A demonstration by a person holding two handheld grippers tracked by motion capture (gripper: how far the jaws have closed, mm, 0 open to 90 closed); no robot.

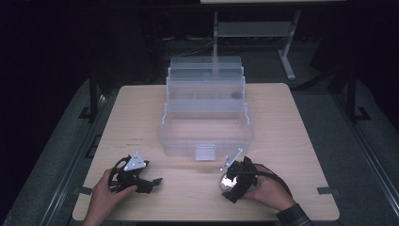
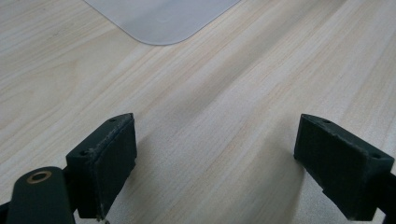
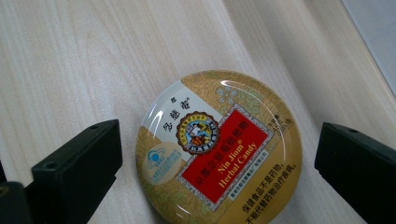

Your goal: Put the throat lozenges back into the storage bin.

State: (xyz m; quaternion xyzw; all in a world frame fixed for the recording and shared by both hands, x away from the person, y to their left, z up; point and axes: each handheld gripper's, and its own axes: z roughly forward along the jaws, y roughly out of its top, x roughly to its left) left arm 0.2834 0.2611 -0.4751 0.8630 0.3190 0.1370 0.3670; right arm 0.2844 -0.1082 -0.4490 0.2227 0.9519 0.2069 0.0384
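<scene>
Black jaws of my right gripper [image 3: 217, 163] stand spread either side of the round gold candy tin [image 3: 218, 147], which lies flat near the wooden table's [image 1: 291, 141] front edge. Its domed lid could slip free if I clench off-centre. My left gripper [image 2: 215, 158] waits released.

Left gripper [image 2: 212, 154] agape, wooden table [image 2: 233, 93], box corner [image 2: 161, 18]

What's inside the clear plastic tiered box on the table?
The clear plastic tiered box stands open; its bottom bin looks empty, light wood showing through. One small dark item sits in an upper tray. The rear trays overlap, so their contents cannot be told.
</scene>
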